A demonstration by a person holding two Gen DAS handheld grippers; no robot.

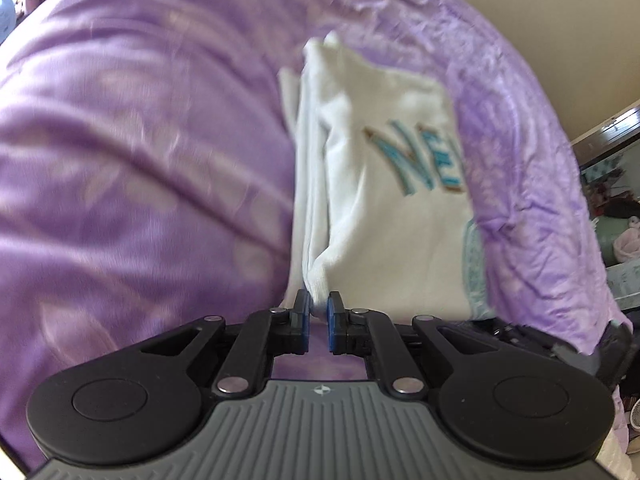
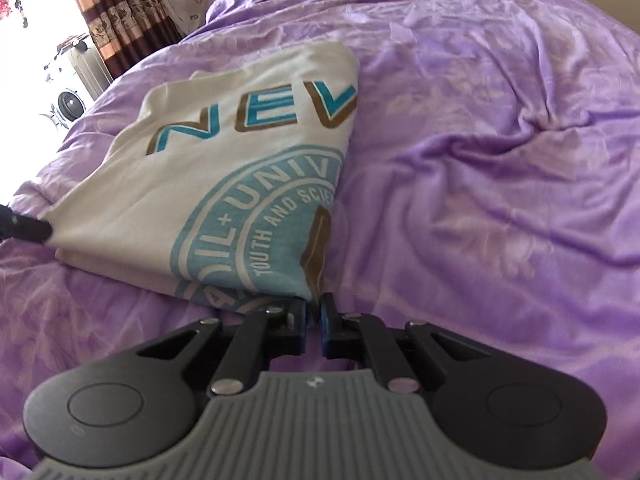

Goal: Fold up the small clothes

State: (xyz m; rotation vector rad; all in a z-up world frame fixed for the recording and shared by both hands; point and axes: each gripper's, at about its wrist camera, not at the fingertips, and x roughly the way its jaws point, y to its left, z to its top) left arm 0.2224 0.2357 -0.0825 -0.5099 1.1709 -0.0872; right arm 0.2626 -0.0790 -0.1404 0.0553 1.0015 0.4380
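Shirt (image 2: 224, 184), white, lay folded on the purple bedspread (image 2: 500, 160), doubled lengthwise so that the folded edge ran along its right side in the right wrist view. Print faced up: teal and brown letters "NEV" across the upper part, and below them a teal round seal cut off by the fold. In the left wrist view the same shirt (image 1: 384, 208) showed several stacked layers along its left edge; that view was blurred.

Left gripper (image 1: 319, 312) was clenched on the near corner of the shirt, a small bunch of white hem pinched between the blue pads (image 1: 306, 314). From the right wrist view its dark tip (image 2: 30, 228) was seen at the far left corner, with the fabric drawn to a point there.

Right gripper (image 2: 315, 316) was clenched on the near right corner of the shirt, at the end of the folded edge; cloth entered between the pads (image 2: 326, 318), which stood nearly together.

Curtains (image 2: 120, 12), striped brown and orange, hung by a bright window beyond the bed.
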